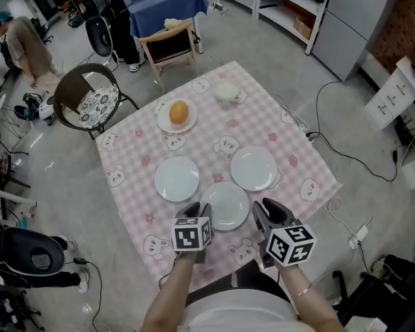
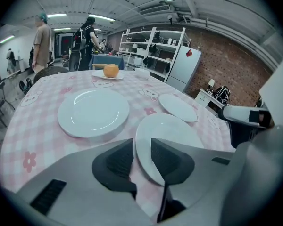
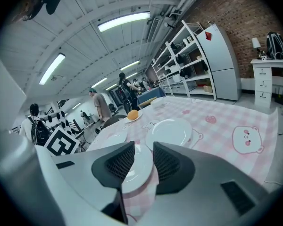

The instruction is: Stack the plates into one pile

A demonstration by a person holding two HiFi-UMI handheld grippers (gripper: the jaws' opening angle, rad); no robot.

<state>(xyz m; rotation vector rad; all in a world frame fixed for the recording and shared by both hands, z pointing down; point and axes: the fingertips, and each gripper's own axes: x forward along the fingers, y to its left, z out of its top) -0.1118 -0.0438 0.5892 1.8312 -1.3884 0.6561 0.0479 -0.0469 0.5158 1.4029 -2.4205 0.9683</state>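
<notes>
One plate (image 1: 225,205) between grippers (image 1: 194,211) (image 1: 261,214) — table (image 1: 290,126) edge near

Big workshop sort of room; grey concrete floor (image 1: 69,185) with cables (image 1: 318,109) trailing across it; brick wall (image 2: 226,62) along the far side, white shelving (image 2: 155,48) and a pale fridge (image 2: 184,72) standing against it; white drawer unit (image 1: 394,95) off to one side; long strip lights (image 3: 122,21) on a white ceiling; a round-backed chair (image 1: 90,99) and a wooden chair (image 1: 169,43) near the pink checked counter (image 1: 124,164); blue-clothed table (image 1: 162,5) further back, a couple of people (image 1: 24,43) hanging around.
</notes>
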